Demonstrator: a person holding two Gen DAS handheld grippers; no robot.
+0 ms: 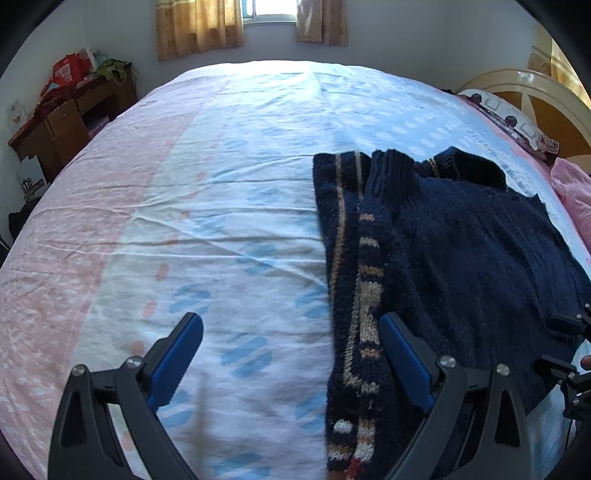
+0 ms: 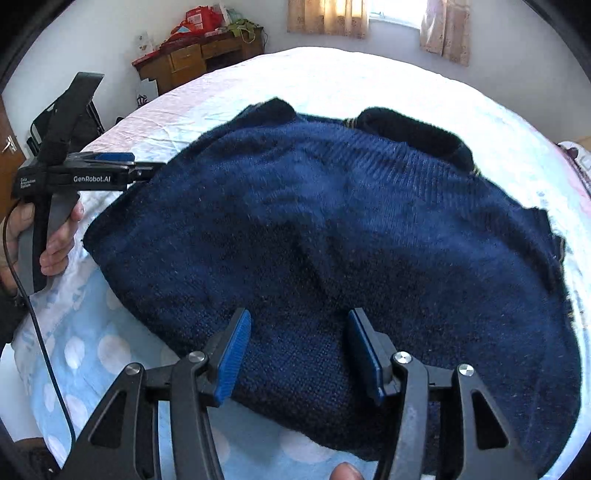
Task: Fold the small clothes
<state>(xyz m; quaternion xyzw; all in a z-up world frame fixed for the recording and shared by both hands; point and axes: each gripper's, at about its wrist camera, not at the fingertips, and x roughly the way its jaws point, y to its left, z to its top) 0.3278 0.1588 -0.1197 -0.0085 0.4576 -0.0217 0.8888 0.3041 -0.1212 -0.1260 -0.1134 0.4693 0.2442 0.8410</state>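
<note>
A navy knit sweater (image 1: 461, 240) (image 2: 332, 221) lies spread on the bed sheet (image 1: 221, 184) (image 2: 92, 350), with a tan-patterned strip (image 1: 365, 295) folded along its left side. My left gripper (image 1: 290, 321) (image 2: 147, 168) is open wide at that left edge: one finger is over bare sheet, the other over the patterned strip. A hand (image 2: 55, 240) holds its handle. My right gripper (image 2: 299, 314) hovers over the sweater's near edge, jaws apart, knit showing between the pads and nothing pinched. Its fingers (image 1: 561, 323) show at the right edge of the left wrist view.
A wooden desk (image 1: 66, 118) (image 2: 192, 62) piled with red bags stands left of the bed. A pillow (image 1: 517, 122), a cream headboard (image 1: 535, 96) and a pink cloth (image 1: 572, 192) sit at the right. Curtains (image 1: 199, 29) frame a window at the far wall.
</note>
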